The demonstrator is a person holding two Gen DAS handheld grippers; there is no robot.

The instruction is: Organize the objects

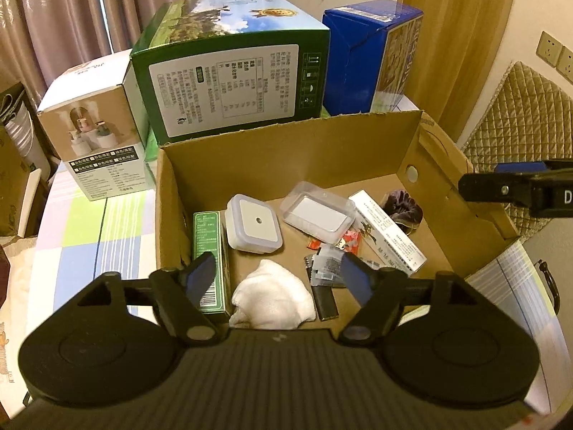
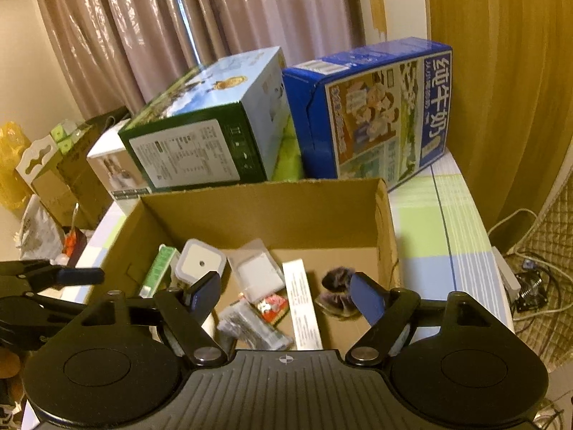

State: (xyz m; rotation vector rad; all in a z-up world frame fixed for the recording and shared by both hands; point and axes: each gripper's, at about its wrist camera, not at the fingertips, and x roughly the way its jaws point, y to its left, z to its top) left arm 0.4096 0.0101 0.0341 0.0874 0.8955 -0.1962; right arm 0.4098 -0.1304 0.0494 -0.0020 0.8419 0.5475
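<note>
Inside, one cardboard box [image 1: 458,179] — two slim cartons.

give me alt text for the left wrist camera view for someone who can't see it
An open left gripper hovers over an open cardboard box holding a white cloth, a green carton, a square white container and other small items. Three larger boxes stand behind it on a checked tablecloth.

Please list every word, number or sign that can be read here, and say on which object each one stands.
"纯牛奶": large white characters on the blue carton.
"D": white letter on the right gripper, cut off at the frame edge.
Nutrition table on the green carton: too small to read.
Print on the long white box and slim green box: blurred.
</note>
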